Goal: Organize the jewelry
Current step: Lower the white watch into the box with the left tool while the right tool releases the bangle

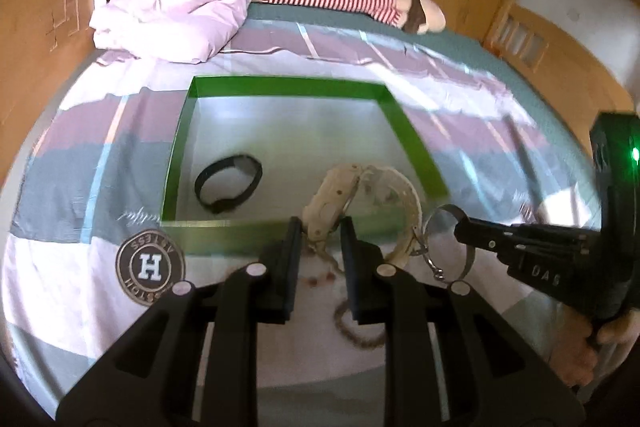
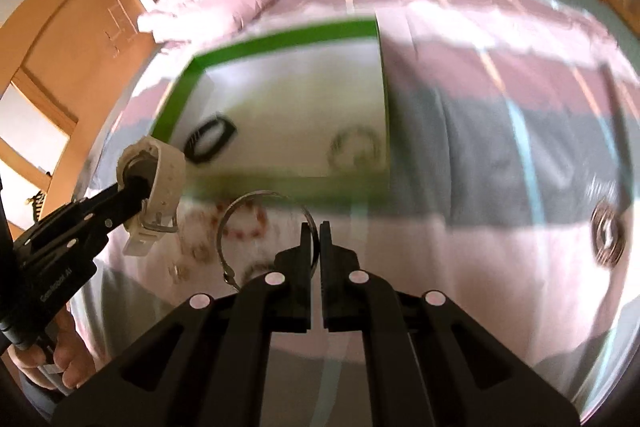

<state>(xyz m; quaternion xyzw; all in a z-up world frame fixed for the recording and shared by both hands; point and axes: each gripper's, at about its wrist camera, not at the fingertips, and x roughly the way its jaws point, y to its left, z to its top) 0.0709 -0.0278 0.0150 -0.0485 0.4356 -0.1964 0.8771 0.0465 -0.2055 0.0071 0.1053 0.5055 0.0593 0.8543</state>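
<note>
Left gripper jaws clamp white watch; right gripper jaws pinch thin wire bangle. Both held just short of green-rimmed tray on bed. Risk: bangle slips out, thin edge-grip.

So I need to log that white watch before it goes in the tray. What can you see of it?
The white watch looks like cream plastic or rubber, with a perforated strap, a metal buckle and a loose strap tail hanging down. It is curled in a loop and lifted off the bedspread, pinched by the left hand-held gripper just in front of the green tray.
</note>
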